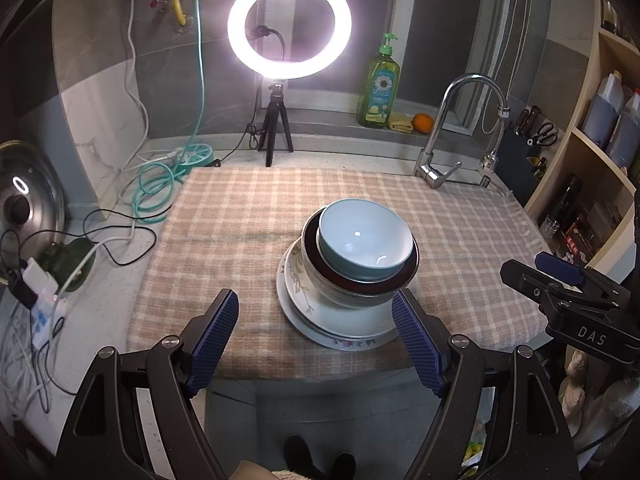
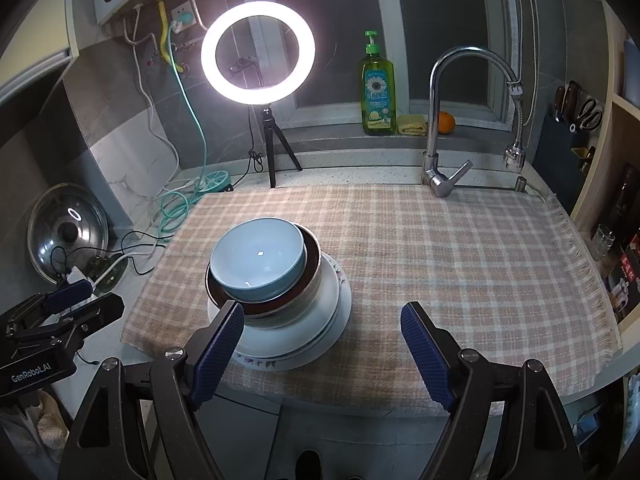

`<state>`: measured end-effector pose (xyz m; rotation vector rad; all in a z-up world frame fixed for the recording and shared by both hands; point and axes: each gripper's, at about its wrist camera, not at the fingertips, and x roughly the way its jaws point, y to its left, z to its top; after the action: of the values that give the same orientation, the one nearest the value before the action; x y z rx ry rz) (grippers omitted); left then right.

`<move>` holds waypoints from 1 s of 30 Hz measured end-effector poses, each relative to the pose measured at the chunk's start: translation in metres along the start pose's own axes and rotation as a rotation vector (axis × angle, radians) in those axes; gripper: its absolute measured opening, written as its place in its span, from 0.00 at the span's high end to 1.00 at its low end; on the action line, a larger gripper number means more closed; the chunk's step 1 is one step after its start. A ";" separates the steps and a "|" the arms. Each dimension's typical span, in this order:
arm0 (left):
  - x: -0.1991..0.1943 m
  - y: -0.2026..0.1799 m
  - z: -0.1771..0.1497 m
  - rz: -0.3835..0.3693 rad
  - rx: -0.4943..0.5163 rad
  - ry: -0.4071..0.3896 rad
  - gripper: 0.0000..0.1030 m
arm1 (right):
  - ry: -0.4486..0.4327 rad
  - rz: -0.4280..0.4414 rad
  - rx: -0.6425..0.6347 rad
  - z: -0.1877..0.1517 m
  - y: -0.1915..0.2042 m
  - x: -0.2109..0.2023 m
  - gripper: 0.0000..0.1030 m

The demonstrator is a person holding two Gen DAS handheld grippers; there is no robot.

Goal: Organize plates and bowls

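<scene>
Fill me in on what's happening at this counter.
A person holds a gripper in each hand over a checked cloth. Both the left gripper and the right gripper are open and hold nothing. The dishes stand in one stack: a blue bowl inside a dark bowl, on white plates. Neither gripper touches the stack, which looks already gathered.

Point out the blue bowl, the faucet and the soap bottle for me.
Blue bowl (image 1: 362, 236): left wrist view, inside of the bowl.
Faucet (image 2: 434, 120): right wrist view, upright pipe.
Soap bottle (image 2: 377, 96): right wrist view, label.
</scene>
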<state>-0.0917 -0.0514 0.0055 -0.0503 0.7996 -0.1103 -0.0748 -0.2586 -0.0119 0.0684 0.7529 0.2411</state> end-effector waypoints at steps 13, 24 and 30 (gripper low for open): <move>0.003 0.003 0.001 0.014 -0.013 0.013 0.23 | 0.006 -0.003 -0.008 0.000 0.000 0.005 0.25; 0.005 0.002 0.003 0.025 -0.016 0.004 0.23 | 0.016 -0.003 -0.015 0.002 -0.002 0.008 0.25; 0.004 -0.001 0.002 0.021 0.003 -0.015 0.23 | 0.026 -0.004 -0.011 0.001 -0.004 0.011 0.25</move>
<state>-0.0872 -0.0530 0.0040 -0.0401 0.7851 -0.0910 -0.0653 -0.2594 -0.0190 0.0539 0.7774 0.2429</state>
